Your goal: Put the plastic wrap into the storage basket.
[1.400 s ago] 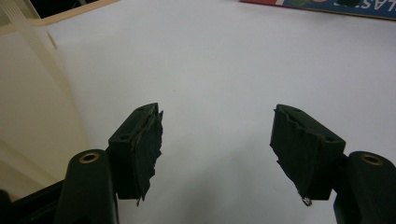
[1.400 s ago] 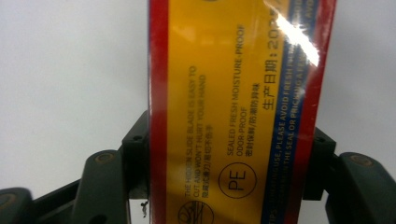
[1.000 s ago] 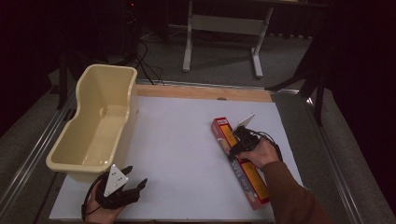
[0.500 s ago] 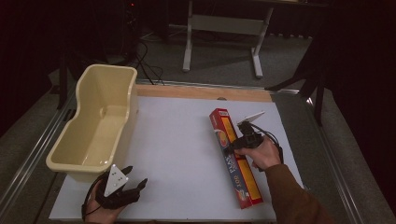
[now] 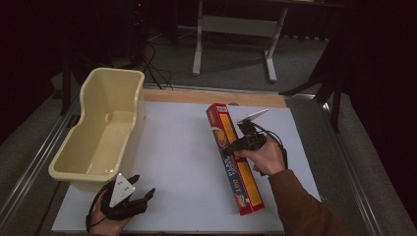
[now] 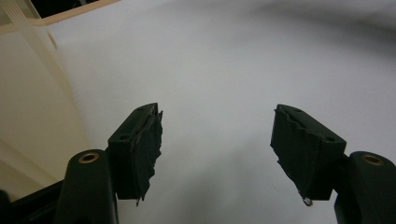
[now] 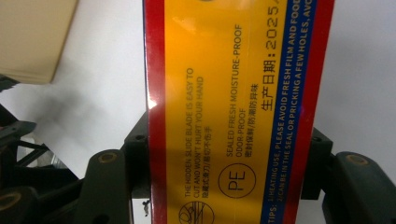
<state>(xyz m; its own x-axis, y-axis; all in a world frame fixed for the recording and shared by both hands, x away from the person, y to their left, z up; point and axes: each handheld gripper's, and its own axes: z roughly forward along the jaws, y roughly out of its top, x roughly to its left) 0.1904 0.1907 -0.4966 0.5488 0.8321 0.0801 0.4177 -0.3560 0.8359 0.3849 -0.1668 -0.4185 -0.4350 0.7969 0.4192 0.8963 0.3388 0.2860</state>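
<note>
A long red and yellow box of cling film (image 5: 234, 157) is held off the white table top, its far end raised. My right gripper (image 5: 230, 149) is shut on the box near its middle, the jaws pressing on both long sides. In the right gripper view the box (image 7: 233, 102) runs up between the black jaws of the right gripper (image 7: 229, 163), its printed face toward the camera. My left gripper (image 5: 142, 199) rests at the table's front left, open. In the left gripper view nothing lies between the pads of the left gripper (image 6: 217, 144), just white table surface.
A cream plastic tub (image 5: 81, 164) stands along the left side of the white table top (image 5: 182, 147), just beyond my left gripper; its wall (image 6: 28, 107) is at the left of the left gripper view. A wooden strip (image 5: 211, 97) edges the far side. Dark floor and a metal stand lie beyond.
My right gripper has lifted the box off the table and carried it leftward, far end tilting up. The left gripper has stayed put.
</note>
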